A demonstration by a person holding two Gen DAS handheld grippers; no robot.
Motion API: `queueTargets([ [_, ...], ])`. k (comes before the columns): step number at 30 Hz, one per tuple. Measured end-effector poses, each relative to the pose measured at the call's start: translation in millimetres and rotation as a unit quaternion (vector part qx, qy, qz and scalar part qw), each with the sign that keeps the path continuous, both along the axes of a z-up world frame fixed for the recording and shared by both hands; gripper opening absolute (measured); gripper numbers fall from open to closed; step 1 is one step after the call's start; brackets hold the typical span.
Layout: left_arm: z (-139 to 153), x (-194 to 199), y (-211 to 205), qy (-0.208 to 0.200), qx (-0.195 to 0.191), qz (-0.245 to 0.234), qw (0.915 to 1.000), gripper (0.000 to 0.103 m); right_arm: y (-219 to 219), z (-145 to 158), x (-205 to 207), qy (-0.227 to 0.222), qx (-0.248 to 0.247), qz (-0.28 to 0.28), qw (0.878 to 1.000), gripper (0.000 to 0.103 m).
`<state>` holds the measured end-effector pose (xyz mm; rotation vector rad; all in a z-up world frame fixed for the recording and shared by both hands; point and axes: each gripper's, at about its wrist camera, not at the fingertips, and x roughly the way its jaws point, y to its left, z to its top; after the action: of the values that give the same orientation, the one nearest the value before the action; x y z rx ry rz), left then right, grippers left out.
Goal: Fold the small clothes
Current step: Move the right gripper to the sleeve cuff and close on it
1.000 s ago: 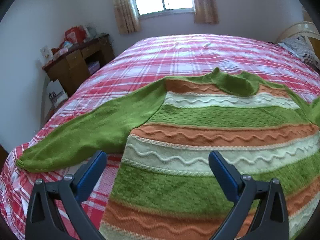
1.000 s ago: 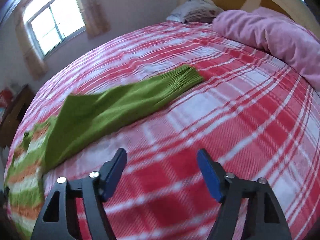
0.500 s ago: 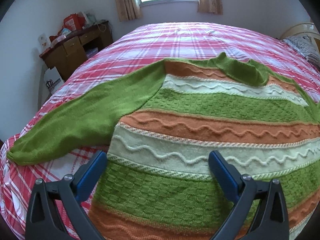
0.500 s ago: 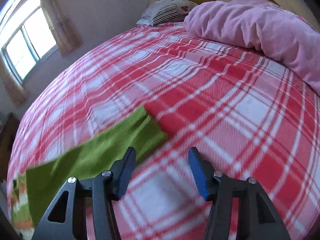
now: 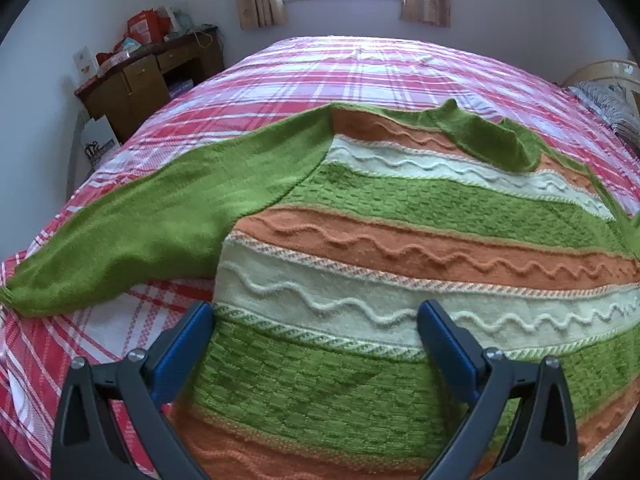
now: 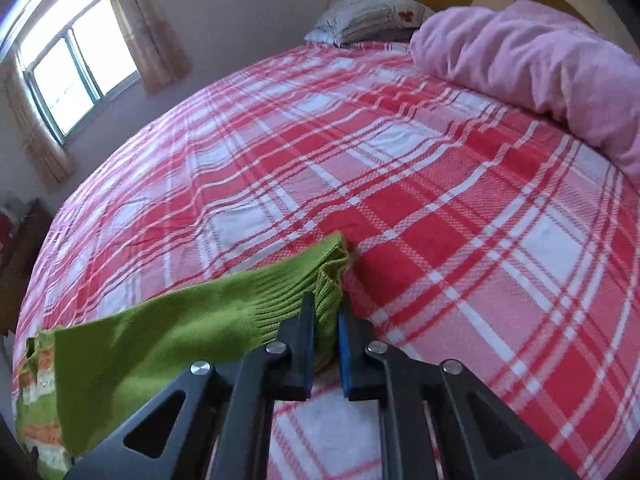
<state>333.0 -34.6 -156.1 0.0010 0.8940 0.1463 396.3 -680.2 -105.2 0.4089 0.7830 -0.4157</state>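
- Green, orange and cream striped knitted sweater [image 5: 400, 248] lies flat on the red-and-white plaid bed [image 5: 360, 76].
- Left tool [image 5: 316, 344] hangs wide open over its body.
- Right tool [image 6: 326, 320], jaws just closed, pinches the green ribbed cuff [image 6: 324, 276] at twelve o'clock.

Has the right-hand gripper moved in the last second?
Yes. The right gripper has slid along the green sleeve to its cuff, toward the pink blanket, and its jaws have just been closing, pinching the cuff.
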Motion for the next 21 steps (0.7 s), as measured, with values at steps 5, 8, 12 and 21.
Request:
queueTargets([
  [5,-1,1,1,0.002,-0.010,-0.002,0.9999,0.103,11,25,-29,-0.024,-0.026,0.003,0.999,0.009],
  [8,-2,0,4,0.004,-0.020,-0.003,0.9998,0.103,12,35,-41,-0.028,-0.039,-0.002,0.999,0.009],
  [12,-2,0,3,0.002,-0.022,-0.003,0.9998,0.103,9,48,-60,-0.050,-0.034,-0.021,0.998,0.009],
  [21,-2,-3,6,0.000,-0.033,-0.007,0.9994,0.103,28,68,-104,-0.091,-0.026,-0.027,0.995,0.009],
])
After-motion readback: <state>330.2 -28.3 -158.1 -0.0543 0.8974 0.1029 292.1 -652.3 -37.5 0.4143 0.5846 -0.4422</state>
